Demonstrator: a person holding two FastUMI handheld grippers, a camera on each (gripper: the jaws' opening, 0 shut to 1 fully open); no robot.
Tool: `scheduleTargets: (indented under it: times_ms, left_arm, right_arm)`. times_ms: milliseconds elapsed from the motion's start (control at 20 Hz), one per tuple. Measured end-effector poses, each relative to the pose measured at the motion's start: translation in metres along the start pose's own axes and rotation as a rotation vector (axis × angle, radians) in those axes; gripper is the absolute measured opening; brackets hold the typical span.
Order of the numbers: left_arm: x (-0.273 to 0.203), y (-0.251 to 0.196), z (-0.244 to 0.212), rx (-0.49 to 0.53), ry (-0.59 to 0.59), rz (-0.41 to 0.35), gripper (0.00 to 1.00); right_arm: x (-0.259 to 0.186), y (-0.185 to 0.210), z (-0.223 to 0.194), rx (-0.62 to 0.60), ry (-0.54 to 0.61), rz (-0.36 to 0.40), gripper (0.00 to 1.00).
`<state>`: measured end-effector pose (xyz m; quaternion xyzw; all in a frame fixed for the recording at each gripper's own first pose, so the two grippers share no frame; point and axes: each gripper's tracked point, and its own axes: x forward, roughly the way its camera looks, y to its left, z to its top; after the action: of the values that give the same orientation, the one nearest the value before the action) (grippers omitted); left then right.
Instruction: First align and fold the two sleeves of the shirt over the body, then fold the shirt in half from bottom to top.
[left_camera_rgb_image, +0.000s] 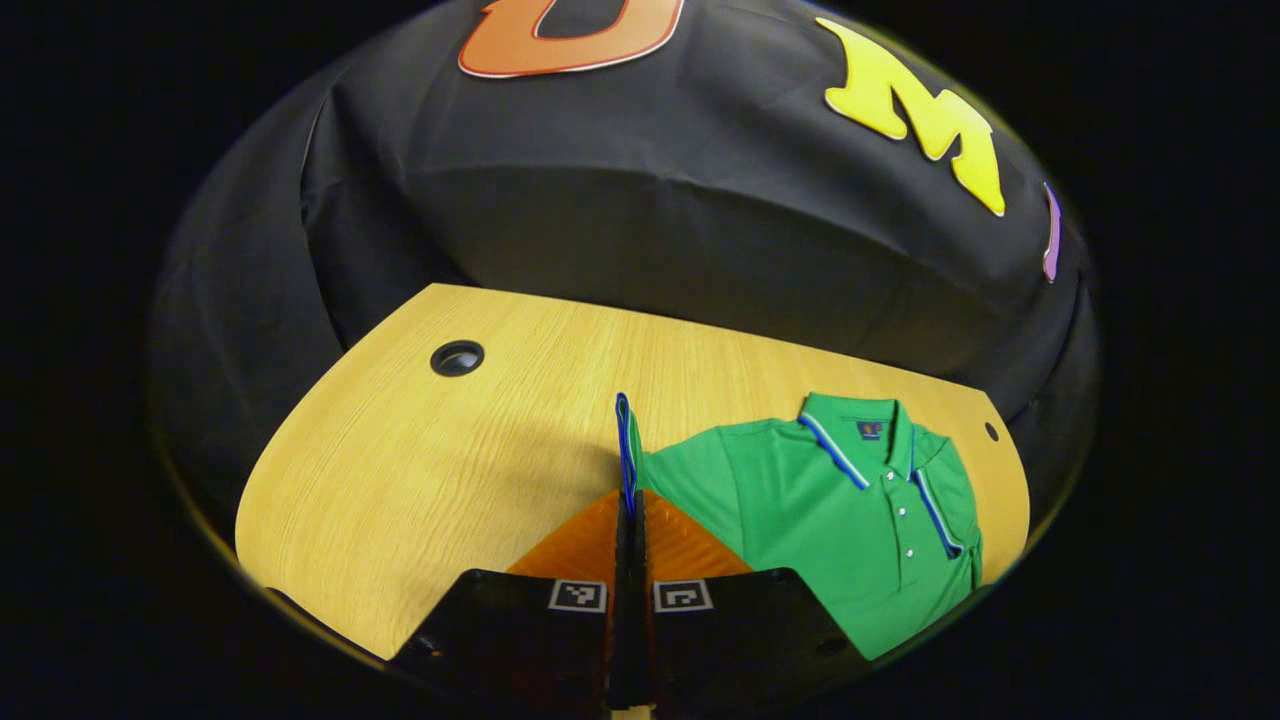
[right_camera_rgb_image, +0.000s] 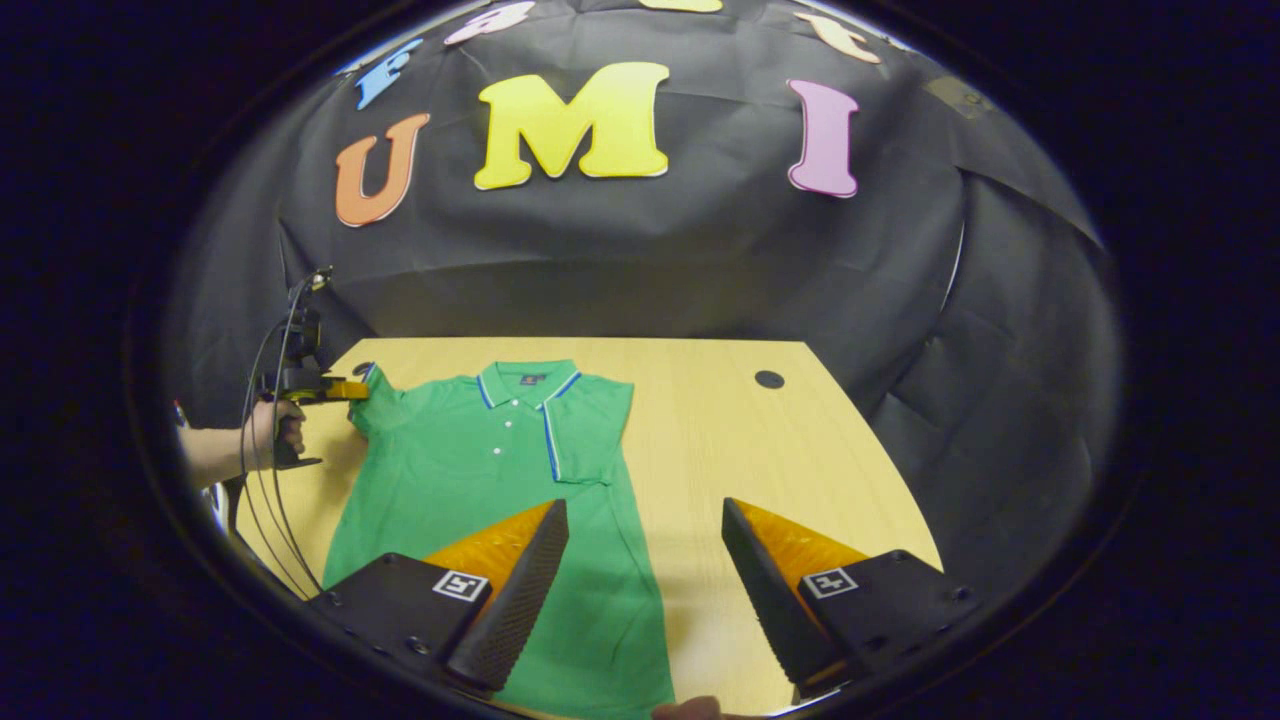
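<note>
Green short-sleeved polo shirt (right_camera_rgb_image: 470, 470) lies flat, collar toward the wooden desk's (right_camera_rgb_image: 720, 440) far edge. Left tool (left_camera_rgb_image: 628, 470) pinches the blue-trimmed sleeve cuff (left_camera_rgb_image: 624, 440); right tool (right_camera_rgb_image: 645, 560) hangs wide over the hem. Advice: carry cuff straight across the body, keeping edges aligned.

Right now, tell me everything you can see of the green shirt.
The green shirt is a short-sleeved polo of knit-looking fabric, with blue and white trim on collar and cuffs, a white-buttoned placket and a small neck label. It lies front up on the wooden table, collar toward the booth wall. One sleeve is already folded over the body; the left gripper pinches the other sleeve's cuff, lifted off the table.
</note>
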<state>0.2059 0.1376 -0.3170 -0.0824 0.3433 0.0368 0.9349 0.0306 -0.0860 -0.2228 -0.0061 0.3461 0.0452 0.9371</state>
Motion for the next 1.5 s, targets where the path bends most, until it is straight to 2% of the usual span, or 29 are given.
scheduleTargets:
  times_ms: [200, 300, 350, 500, 550, 650, 700, 750, 900, 1000, 1200, 1300, 1400, 1500]
  left_arm:
    - [-0.010, -0.046, 0.015, 0.065, -0.027, -0.061, 0.03]
    - [-0.013, -0.069, 0.009, 0.133, -0.025, -0.069, 0.03]
    - [-0.013, -0.082, 0.005, 0.176, -0.023, -0.072, 0.04]
    - [-0.011, -0.121, -0.016, 0.287, -0.014, -0.090, 0.04]
    - [-0.008, -0.131, -0.023, 0.308, -0.008, -0.090, 0.04]
    - [-0.002, -0.148, -0.043, 0.313, 0.023, -0.099, 0.04]
    - [-0.002, -0.154, -0.049, 0.312, 0.036, -0.105, 0.05]
    - [-0.003, -0.162, -0.054, 0.303, 0.042, -0.124, 0.08]
    - [-0.023, -0.170, -0.047, 0.257, 0.011, -0.136, 0.81]
    - [-0.043, -0.163, -0.043, 0.227, -0.008, -0.115, 1.00]
    - [-0.090, -0.146, -0.038, 0.189, -0.042, -0.097, 1.00]
    - [-0.119, -0.135, -0.042, 0.179, -0.057, -0.086, 1.00]
    - [-0.147, -0.126, -0.055, 0.183, -0.048, -0.088, 1.00]
    - [-0.178, -0.115, -0.078, 0.193, -0.021, -0.105, 1.00]
  right_arm:
    - [-0.011, -0.006, 0.002, 0.013, -0.026, -0.006, 0.98]
    - [-0.019, -0.010, 0.002, 0.014, -0.036, -0.014, 0.98]
    - [-0.020, -0.012, 0.000, 0.026, -0.037, -0.016, 0.94]
    - [-0.026, -0.015, -0.003, 0.050, -0.044, -0.020, 0.94]
    - [-0.029, -0.018, -0.007, 0.051, -0.044, -0.023, 0.98]
    - [-0.030, -0.024, -0.013, 0.050, -0.033, -0.043, 1.00]
    - [-0.033, -0.026, -0.015, 0.054, -0.033, -0.046, 0.94]
    - [-0.033, -0.027, -0.015, 0.060, -0.031, -0.051, 0.94]
    - [-0.034, -0.025, -0.014, 0.060, -0.036, -0.042, 0.94]
    - [-0.033, -0.019, -0.010, 0.044, -0.050, -0.023, 0.98]
    - [-0.031, 0.003, -0.002, -0.002, -0.072, 0.044, 0.98]
    - [-0.030, 0.016, -0.004, -0.014, -0.069, 0.094, 0.94]
    - [-0.027, 0.027, -0.014, -0.010, -0.036, 0.154, 0.97]
    - [-0.027, 0.027, -0.029, -0.034, 0.003, 0.190, 0.94]
